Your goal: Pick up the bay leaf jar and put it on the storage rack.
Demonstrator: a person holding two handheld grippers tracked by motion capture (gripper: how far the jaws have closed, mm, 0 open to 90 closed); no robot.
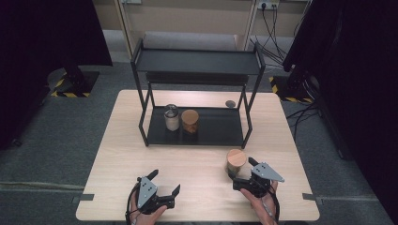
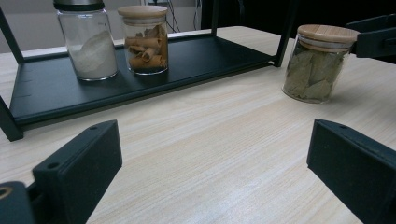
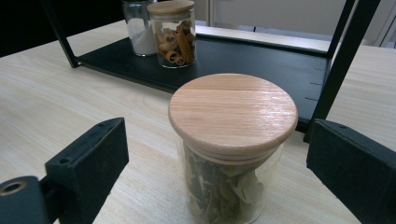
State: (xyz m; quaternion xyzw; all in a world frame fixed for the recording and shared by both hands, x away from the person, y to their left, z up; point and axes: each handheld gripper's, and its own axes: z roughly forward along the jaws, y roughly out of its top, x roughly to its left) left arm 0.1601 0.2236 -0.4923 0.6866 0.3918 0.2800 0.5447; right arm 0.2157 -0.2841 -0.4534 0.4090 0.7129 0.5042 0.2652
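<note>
On the near left of the desk (image 1: pixel 141 154), the left tongs (image 1: pixel 165 188) rest wide and idle. Right of them, the bay-leaf jar (image 1: pixel 235 161) stands between the right tongs' (image 1: pixel 243 173) wide jaws, framed for gripping.

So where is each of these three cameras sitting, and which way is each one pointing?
High view: above the person's side, looking forward and down on the pale wooden table and black metal shelf rack; both hands, left gripper and right gripper show.
Left gripper view: on the left gripper, low over the table, facing the rack; its black jaws show.
Right gripper view: on the right gripper, jaws either side of the wooden-lidded glass jar of bay leaves.
All three views share that jar.
</note>
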